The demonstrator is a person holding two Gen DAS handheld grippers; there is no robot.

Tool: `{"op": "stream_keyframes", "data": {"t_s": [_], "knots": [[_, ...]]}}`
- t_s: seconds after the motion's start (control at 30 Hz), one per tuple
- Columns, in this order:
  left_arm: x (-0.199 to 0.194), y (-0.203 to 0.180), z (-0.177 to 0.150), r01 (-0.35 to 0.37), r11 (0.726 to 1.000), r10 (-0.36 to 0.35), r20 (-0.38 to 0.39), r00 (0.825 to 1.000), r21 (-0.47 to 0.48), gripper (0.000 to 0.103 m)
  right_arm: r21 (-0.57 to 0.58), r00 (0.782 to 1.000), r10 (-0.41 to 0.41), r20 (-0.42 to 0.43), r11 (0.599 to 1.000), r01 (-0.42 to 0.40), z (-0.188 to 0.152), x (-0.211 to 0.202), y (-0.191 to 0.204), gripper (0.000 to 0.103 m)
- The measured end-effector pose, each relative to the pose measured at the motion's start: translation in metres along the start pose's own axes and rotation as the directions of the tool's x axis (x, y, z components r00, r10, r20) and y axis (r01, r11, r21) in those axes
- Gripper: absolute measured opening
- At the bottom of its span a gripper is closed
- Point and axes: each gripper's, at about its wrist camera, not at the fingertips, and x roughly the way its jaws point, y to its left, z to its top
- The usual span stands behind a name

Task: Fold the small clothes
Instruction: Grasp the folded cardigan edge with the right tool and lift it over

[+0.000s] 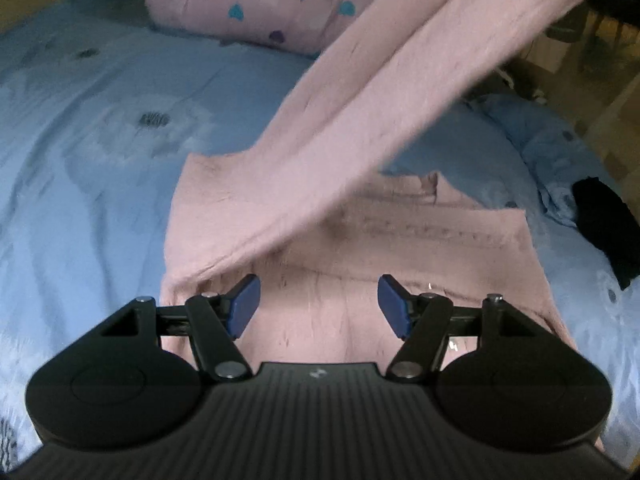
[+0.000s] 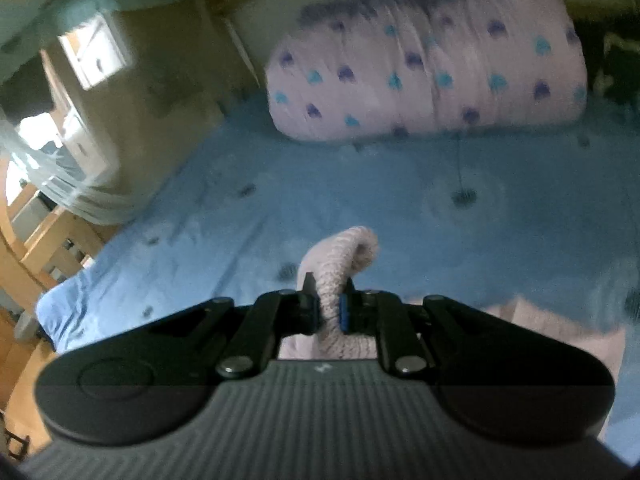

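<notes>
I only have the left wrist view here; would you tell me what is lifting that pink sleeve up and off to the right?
Observer: The right gripper is shut on the sleeve cuff, which curls out past its fingertips.
Operator: Thank you. What lies ahead of it?
Observer: Bare blue bedsheet, then a pink spotted pillow.
Operator: And to its left?
Observer: The bed's edge, with wooden furniture beyond it.

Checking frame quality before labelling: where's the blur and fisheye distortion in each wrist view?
Left wrist: the lifted pink sleeve is motion-smeared; the left claw and the sweater body are sharp; the blue bedsheet bows at the edges. Right wrist: whole background smeared, including the patterned quilt; only the right claw stays crisp.
</notes>
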Motion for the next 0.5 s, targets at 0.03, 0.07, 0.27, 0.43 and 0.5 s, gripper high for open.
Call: {"op": "stream_keyframes", "data": {"t_s": [0.03, 0.07, 0.27, 0.43, 0.5], "knots": [[0.004, 0.000, 0.002, -0.010, 1.000, 0.010, 0.008, 1.000, 0.008, 0.070, -0.009, 1.000, -0.001, 0.025, 1.000, 0.001, 0.005, -0.009, 0.001, 0.013], [0.010, 0.000, 0.003, -0.030, 0.999, 0.030, 0.011, 0.999, 0.020, 0.070, -0.012, 0.999, -0.004, 0.041, 1.000, 0.004, 0.008, -0.016, 0.000, 0.013], [0.031, 0.007, 0.006, -0.074, 0.997, 0.075, -0.019, 0.997, 0.007, 0.070, -0.011, 0.991, -0.090, 0.096, 0.996, 0.092, 0.011, -0.040, -0.036, 0.013], [0.042, -0.004, -0.003, -0.085, 0.994, 0.089, -0.061, 0.994, 0.063, 0.070, 0.054, 0.981, -0.189, 0.036, 0.981, 0.187, -0.017, -0.034, -0.087, 0.013], [0.047, -0.006, -0.010, -0.087, 0.994, 0.092, -0.087, 0.992, 0.065, 0.070, 0.069, 0.972, -0.236, -0.005, 0.969, 0.236, -0.037, -0.027, -0.109, 0.013]]}}
